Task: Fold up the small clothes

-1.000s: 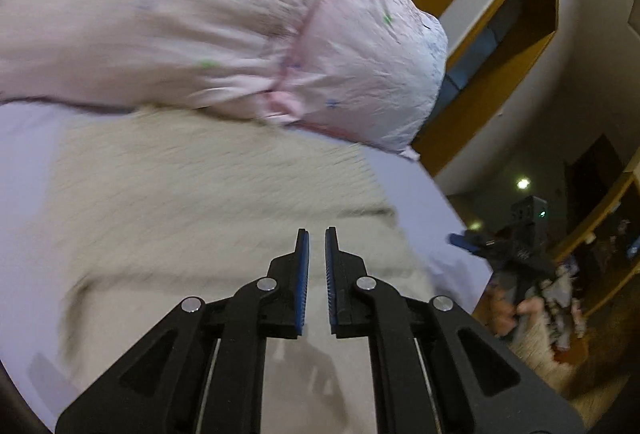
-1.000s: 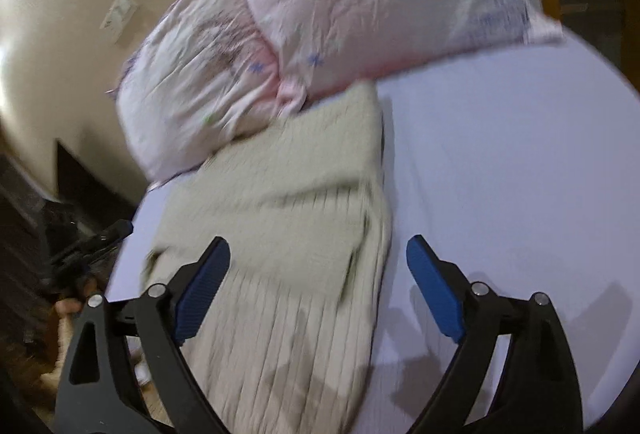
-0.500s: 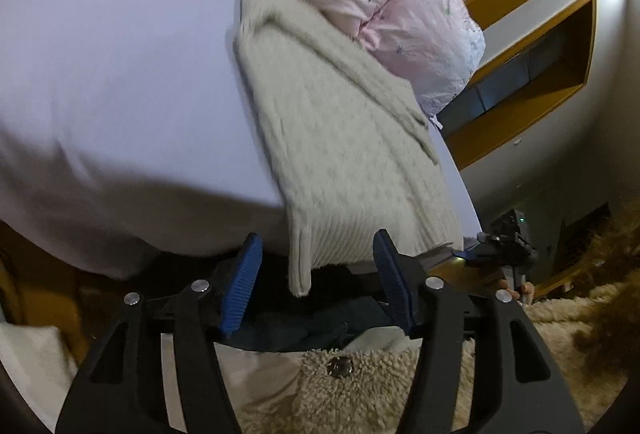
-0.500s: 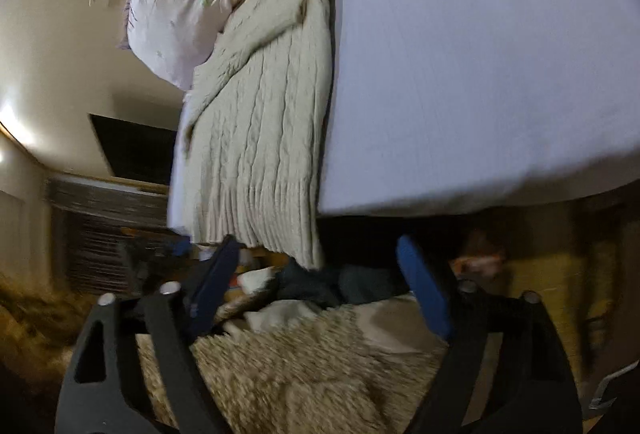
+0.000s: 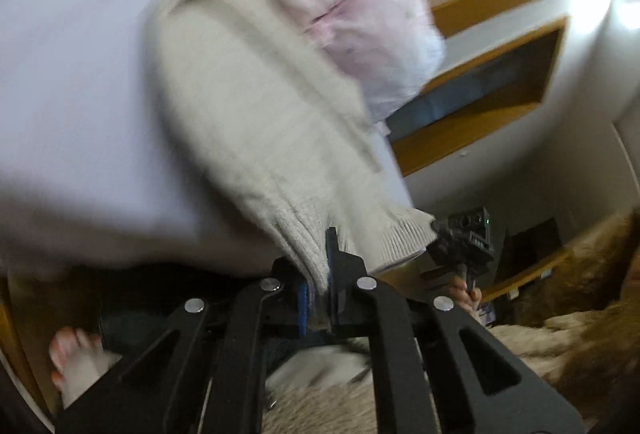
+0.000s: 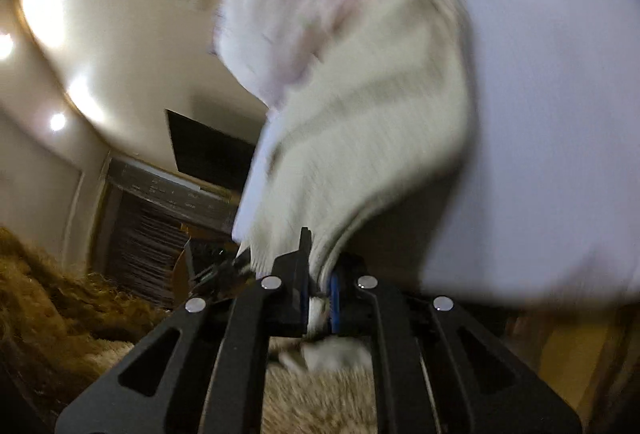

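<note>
A cream knit sweater (image 5: 256,121) lies along the lavender bed sheet (image 5: 80,81), its ribbed hem hanging over the bed's near edge. My left gripper (image 5: 318,286) is shut on one hem corner. My right gripper (image 6: 320,294) is shut on the other hem corner of the same sweater (image 6: 380,121). The right gripper also shows in the left wrist view (image 5: 464,238), at the sweater's far hem corner. Both views are blurred by motion.
Pink pillows (image 5: 360,5) lie at the sweater's far end, also in the right wrist view (image 6: 288,5). A shaggy beige rug (image 6: 320,394) covers the floor below the bed edge. A bare foot (image 5: 76,358) stands at lower left. A wooden wall niche (image 5: 480,89) is beyond the bed.
Both grippers were open below the bed edge facing the hanging hem half a second ago. Now each has closed on a hem corner of the sweater.
</note>
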Demonstrator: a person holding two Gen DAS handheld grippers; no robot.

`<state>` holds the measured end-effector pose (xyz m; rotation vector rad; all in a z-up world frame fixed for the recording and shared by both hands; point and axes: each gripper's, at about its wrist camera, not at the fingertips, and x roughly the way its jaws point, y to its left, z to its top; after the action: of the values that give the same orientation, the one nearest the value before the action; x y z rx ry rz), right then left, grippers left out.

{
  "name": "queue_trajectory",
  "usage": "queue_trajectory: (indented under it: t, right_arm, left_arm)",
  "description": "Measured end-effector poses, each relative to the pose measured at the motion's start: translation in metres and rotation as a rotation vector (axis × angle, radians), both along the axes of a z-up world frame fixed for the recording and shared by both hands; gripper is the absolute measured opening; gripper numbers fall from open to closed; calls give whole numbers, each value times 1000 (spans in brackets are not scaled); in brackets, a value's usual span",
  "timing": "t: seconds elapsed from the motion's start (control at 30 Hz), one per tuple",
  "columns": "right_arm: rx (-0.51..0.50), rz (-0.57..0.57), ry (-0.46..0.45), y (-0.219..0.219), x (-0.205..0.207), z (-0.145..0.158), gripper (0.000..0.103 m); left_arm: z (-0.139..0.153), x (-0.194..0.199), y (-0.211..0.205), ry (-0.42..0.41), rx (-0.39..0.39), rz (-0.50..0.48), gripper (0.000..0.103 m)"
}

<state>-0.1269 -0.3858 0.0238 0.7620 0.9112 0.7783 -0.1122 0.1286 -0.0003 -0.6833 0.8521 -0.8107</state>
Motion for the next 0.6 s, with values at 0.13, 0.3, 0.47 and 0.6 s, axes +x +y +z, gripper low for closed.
queue_trajectory:
  t: [0.13,0.3,0.47,0.6]
  right_arm:
    - [-13,-53,-233,3,53,67,7]
    - [-43,-244,-311,6,164,91,7]
    - [-154,-411,-26,18,277,27,8]
    - [-220,-455,102,26,302,-11,54]
  left_arm:
    - [75,64,-6,-192,66,55,6]
    - [100,187,0,-189,89,345,6]
    - [54,291,-16,5,233,432,7]
    - [31,307,-17,123,229,383,7]
